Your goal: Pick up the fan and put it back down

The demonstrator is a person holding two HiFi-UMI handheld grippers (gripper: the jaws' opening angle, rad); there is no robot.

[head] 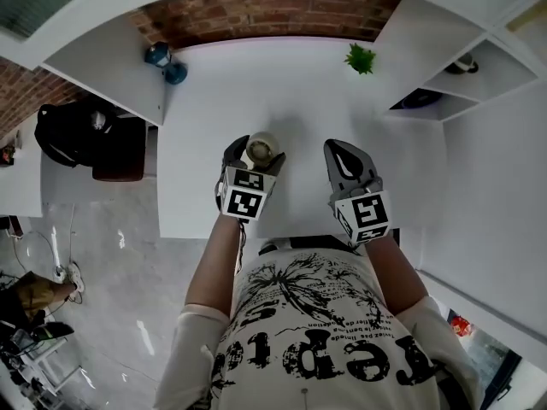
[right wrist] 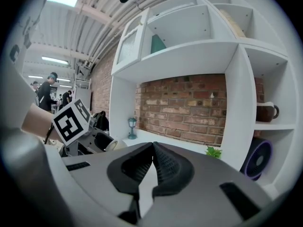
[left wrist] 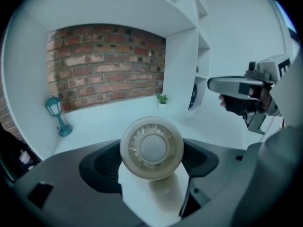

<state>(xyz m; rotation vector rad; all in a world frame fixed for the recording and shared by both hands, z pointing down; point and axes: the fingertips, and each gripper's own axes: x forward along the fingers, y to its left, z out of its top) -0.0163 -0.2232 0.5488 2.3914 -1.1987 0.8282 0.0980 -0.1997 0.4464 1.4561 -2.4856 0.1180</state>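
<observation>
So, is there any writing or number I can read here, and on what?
Shirt: large black lettering, upside down and creased, not surely readable; the small line above it is too blurred.
Marker cubes on left gripper and right gripper: patterns only, no words.
Fan: no print shows.

The left gripper (left wrist: 150, 163) had the fan (left wrist: 151, 147) sitting right between its jaws, dead centre, with the dark ribbed pads snug against it at 9 and 3 o'clock. The fan was a small cream one, its round face pointing back at the camera and its base just below, at 6. The white table (left wrist: 113, 124) ran off behind it to a brick wall (left wrist: 106, 70) at 12. A little teal lamp (left wrist: 57, 116) stood out at 9 o'clock, and a tiny potted plant (left wrist: 162, 99) sat just above centre by the white shelf unit (left wrist: 182, 65). The right gripper (left wrist: 236, 86) hung out at 3, held well clear of the fan.
</observation>
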